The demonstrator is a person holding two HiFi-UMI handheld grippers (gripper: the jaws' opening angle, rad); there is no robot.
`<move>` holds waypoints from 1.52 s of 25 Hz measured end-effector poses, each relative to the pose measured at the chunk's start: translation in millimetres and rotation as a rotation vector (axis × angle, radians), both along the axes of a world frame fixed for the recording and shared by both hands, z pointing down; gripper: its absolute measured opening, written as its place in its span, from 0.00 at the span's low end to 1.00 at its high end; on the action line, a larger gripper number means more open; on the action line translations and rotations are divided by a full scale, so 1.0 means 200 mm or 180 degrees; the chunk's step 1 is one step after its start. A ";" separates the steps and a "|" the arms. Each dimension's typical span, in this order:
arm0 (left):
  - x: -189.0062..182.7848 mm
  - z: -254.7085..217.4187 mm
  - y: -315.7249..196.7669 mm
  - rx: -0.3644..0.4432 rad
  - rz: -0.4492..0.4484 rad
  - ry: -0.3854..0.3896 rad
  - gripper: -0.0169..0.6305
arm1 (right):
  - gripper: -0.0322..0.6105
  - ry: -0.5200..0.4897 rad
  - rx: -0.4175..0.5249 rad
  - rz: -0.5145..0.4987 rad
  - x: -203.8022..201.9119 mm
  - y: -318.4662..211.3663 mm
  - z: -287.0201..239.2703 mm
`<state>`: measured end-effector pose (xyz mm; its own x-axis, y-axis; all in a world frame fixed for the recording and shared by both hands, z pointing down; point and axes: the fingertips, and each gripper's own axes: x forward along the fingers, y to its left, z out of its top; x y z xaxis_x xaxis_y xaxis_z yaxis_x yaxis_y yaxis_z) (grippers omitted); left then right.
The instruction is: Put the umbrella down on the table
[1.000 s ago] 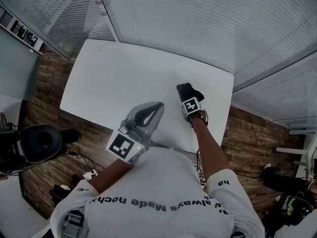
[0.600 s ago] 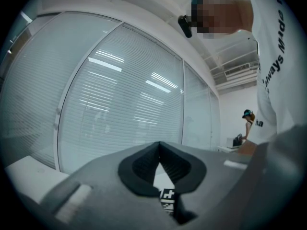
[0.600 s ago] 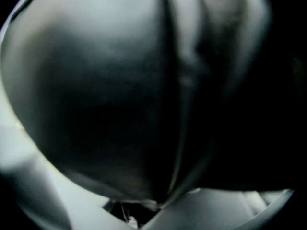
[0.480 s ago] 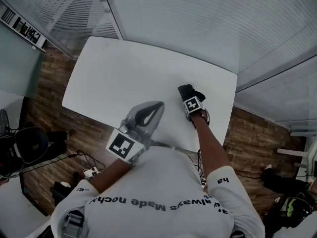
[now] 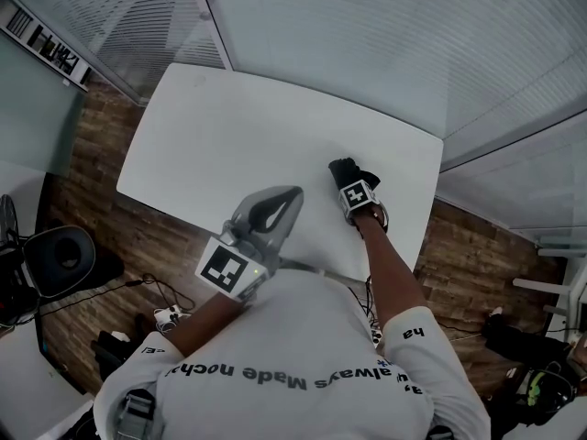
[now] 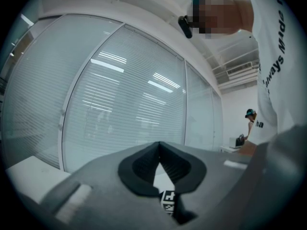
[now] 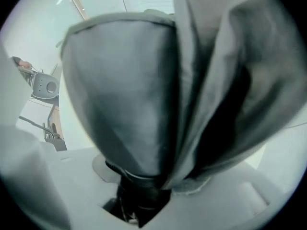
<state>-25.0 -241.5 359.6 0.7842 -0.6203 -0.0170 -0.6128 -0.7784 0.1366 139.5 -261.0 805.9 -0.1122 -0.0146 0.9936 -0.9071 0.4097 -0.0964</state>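
Observation:
The folded dark umbrella [image 5: 345,169] stands on end on the white table [image 5: 229,145], near its right front part. My right gripper [image 5: 350,181] points straight down over it. In the right gripper view the umbrella's grey fabric [image 7: 144,95] fills the picture and its black handle [image 7: 139,188] sits between the white jaws of the right gripper [image 7: 139,202], which are opening. My left gripper [image 5: 290,195] hangs level over the table's near edge, shut with nothing in it. In its own view the left gripper [image 6: 159,145] has its pad tips meeting.
Glass walls with blinds [image 5: 385,44] run behind the table. Wooden floor surrounds it, with a black office chair [image 5: 60,259] at the left and cables [image 5: 170,317] below the near edge. Another person [image 6: 249,121] stands far off in the left gripper view.
Both grippers keep their places. Only the head view drifts slightly.

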 end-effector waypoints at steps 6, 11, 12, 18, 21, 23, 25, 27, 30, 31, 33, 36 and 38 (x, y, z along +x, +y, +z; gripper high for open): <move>0.00 0.00 0.01 -0.0002 -0.0006 0.0002 0.03 | 0.41 -0.0198 -0.0002 0.0021 -0.05 0.01 0.06; -0.01 0.01 0.01 0.0000 -0.0012 0.0001 0.03 | 0.43 -0.0222 0.0010 0.0070 -0.06 0.01 0.05; -0.01 0.01 0.01 -0.0002 -0.0012 0.0002 0.03 | 0.43 -0.0231 0.0017 0.0071 -0.06 0.02 0.04; 0.00 0.00 0.02 0.0007 -0.0006 0.0011 0.03 | 0.43 -0.0257 0.0022 0.0105 -0.06 0.02 0.03; 0.00 0.00 0.02 0.0006 -0.0008 0.0016 0.03 | 0.45 -0.0273 0.0067 0.0135 -0.06 0.02 0.03; 0.00 0.00 0.02 0.0006 -0.0006 0.0018 0.03 | 0.46 -0.0286 0.0114 0.0121 -0.06 0.02 0.03; 0.00 0.00 0.03 0.0007 0.0002 0.0022 0.03 | 0.46 -0.0305 0.0137 0.0110 -0.07 0.04 0.02; 0.01 0.00 0.03 0.0007 0.0017 0.0023 0.03 | 0.46 -0.0317 0.0192 0.0101 -0.07 0.04 0.00; 0.02 0.00 0.04 0.0012 0.0040 0.0028 0.03 | 0.46 -0.0388 0.0287 0.0114 -0.08 0.05 -0.04; 0.02 0.00 0.04 0.0011 0.0045 0.0034 0.03 | 0.45 -0.0425 0.0328 0.0127 -0.08 0.05 -0.06; 0.03 0.00 0.03 0.0011 0.0057 0.0046 0.03 | 0.44 -0.0493 0.0420 0.0166 -0.06 0.05 -0.12; 0.04 0.00 0.02 0.0010 0.0071 0.0045 0.03 | 0.40 -0.0599 0.0644 0.0211 -0.04 0.04 -0.23; 0.05 0.00 0.02 0.0007 0.0078 0.0042 0.03 | 0.38 -0.0657 0.0827 0.0246 -0.01 0.02 -0.32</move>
<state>-14.3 -237.1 358.9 0.7989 -0.6008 -0.0287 -0.5916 -0.7935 0.1428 137.5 -256.7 742.5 -0.2992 -0.2807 0.9120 -0.9087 0.3754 -0.1825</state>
